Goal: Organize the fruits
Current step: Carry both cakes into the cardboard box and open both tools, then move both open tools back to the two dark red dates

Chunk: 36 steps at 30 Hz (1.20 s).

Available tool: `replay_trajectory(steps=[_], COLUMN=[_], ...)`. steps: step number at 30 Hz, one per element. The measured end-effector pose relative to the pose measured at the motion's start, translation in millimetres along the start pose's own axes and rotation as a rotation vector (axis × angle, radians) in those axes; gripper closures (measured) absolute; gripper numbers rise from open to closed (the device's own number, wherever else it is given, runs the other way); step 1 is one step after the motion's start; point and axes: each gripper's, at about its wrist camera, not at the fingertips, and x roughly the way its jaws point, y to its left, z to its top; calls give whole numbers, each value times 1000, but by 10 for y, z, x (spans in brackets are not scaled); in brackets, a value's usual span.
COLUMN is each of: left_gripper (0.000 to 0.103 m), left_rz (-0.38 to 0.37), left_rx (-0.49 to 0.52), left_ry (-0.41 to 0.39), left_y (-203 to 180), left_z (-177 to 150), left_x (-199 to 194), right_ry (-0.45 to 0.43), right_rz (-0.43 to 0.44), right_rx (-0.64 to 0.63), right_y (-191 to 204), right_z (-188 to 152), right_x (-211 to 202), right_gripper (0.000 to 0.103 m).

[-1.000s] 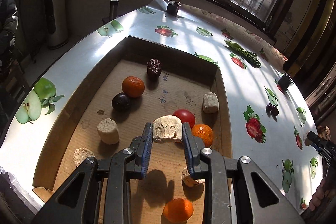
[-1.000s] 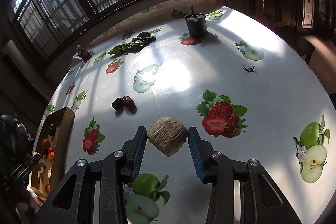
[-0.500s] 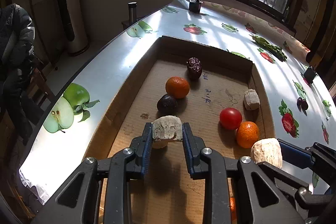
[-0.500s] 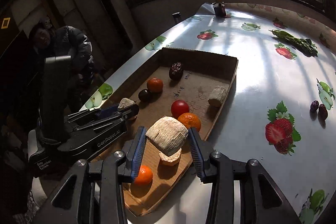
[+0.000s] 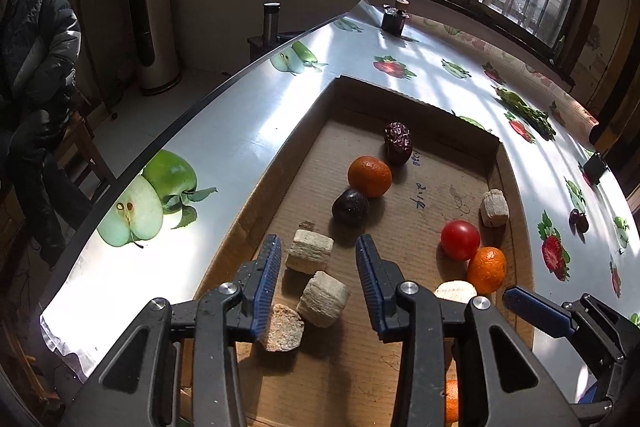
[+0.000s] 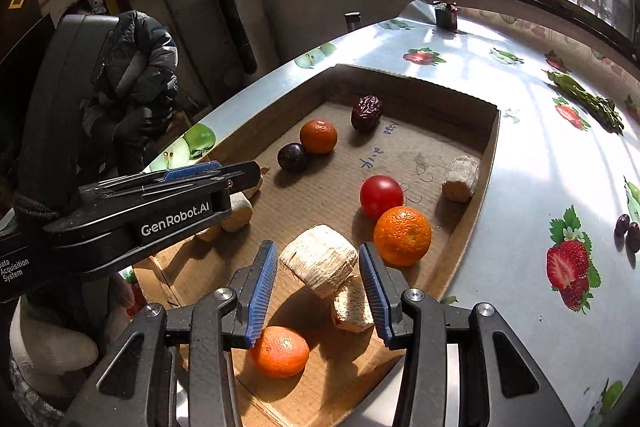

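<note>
Over the cardboard tray (image 6: 486,163), right gripper (image 6: 318,281) apart around a pale fibrous chunk (image 6: 320,263) beside the near orange (image 6: 402,235), looking light, stiff, rough-skinned, best pinched across flat sides; left gripper (image 5: 316,283) apart too.

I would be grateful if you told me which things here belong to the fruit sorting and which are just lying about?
Part of the job:
- cardboard tray
- oranges
- tomato
- dark plum
- red date
- pale fibrous chunks
- two dark fruits out on the table

Lying about:
- small black pot
- green sprig
- metal flask
</note>
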Motion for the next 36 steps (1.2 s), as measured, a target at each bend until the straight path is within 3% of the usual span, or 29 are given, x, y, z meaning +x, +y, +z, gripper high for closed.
replay_trajectory(steps=[2,5,11,21,36], left_gripper=[59,44,23,23,23], left_rz=[34,84,147,96,74], left_rx=[21,51,135,233,314], left_ry=[-22,-62,-122,-147,-143], left_y=[-41,-132,-446,-893,-1283], left_z=[2,-3,-35,-137,-260], left_x=[-59,-166,-347,-538,-584], right_ry=[-25,-48,-110,-132,-158], right_rz=[-16,-40,-78,-107,-110], right_rx=[-4,14,157,359,443], right_y=[8,-38,-315,-789,-1035], right_z=[-3,-25,-169,-443,-618], right_x=[-86,-232,-590,-857,-1026], right_gripper=[38,37,30,28,25])
